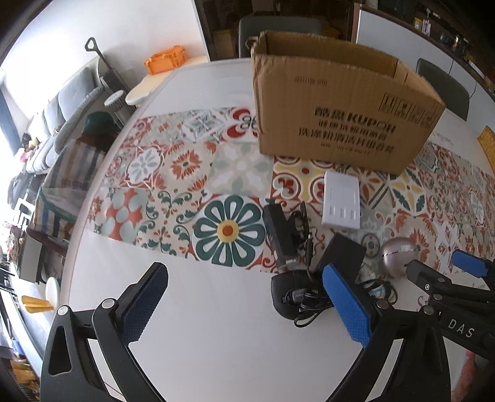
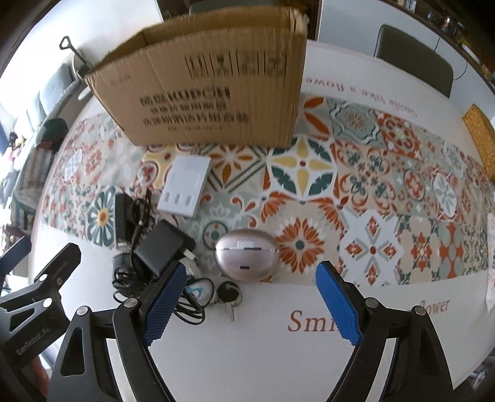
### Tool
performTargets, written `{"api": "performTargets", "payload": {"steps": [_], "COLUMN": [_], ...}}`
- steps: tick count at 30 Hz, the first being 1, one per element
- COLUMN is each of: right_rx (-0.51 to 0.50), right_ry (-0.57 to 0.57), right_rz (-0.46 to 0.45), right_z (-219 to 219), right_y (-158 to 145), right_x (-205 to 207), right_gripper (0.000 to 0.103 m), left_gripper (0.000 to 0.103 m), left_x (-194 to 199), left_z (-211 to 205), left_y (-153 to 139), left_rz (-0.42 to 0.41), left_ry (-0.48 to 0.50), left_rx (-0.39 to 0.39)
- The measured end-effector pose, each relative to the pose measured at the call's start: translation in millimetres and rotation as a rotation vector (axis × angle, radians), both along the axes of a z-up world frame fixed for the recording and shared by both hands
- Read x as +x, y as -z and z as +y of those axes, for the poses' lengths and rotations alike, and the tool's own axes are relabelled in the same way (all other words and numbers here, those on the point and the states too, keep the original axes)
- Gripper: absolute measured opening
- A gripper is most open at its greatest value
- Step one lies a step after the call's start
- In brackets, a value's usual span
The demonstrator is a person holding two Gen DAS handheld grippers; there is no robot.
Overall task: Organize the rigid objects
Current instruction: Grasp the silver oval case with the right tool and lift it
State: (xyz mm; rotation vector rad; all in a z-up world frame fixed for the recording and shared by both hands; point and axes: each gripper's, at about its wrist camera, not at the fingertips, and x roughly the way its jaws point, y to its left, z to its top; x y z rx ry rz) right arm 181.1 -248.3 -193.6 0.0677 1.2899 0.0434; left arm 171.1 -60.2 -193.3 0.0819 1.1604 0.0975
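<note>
Jaws of left gripper (image 1: 244, 301) and right gripper (image 2: 252, 304) gape wide, empty, above the bench (image 1: 216, 340) near the rose-gold case (image 2: 247, 258).

Around the white table (image 1: 216, 324) with patterned runner (image 1: 185, 173): grey sofa (image 1: 58, 114) far left under glaring daylight, dark chairs (image 2: 414, 58) behind, white wall (image 1: 130, 27) beyond.

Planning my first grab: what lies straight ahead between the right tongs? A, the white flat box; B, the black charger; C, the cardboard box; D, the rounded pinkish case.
D: the rounded pinkish case sits centred ahead of the open right tongs.
</note>
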Motion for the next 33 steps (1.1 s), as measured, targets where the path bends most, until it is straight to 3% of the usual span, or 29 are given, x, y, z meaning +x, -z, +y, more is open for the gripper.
{"api": "performTargets", "payload": {"steps": [17,33], "right_rx": [0.005,0.002], "right_ry": [0.002,0.005], "right_rz": [0.118,0.136], "right_z": [0,14], "right_y": [52,80], "right_x": [18,44], "right_gripper": [0.082,0.077], "left_gripper": [0.102,0.102], "left_x": [14,22], "left_z": [-8,-3], "left_y": [34,44], "left_rz": [0.056,0.060], "left_ry": [0.008,-0.014], "left_rx": [-0.001,-0.005]}}
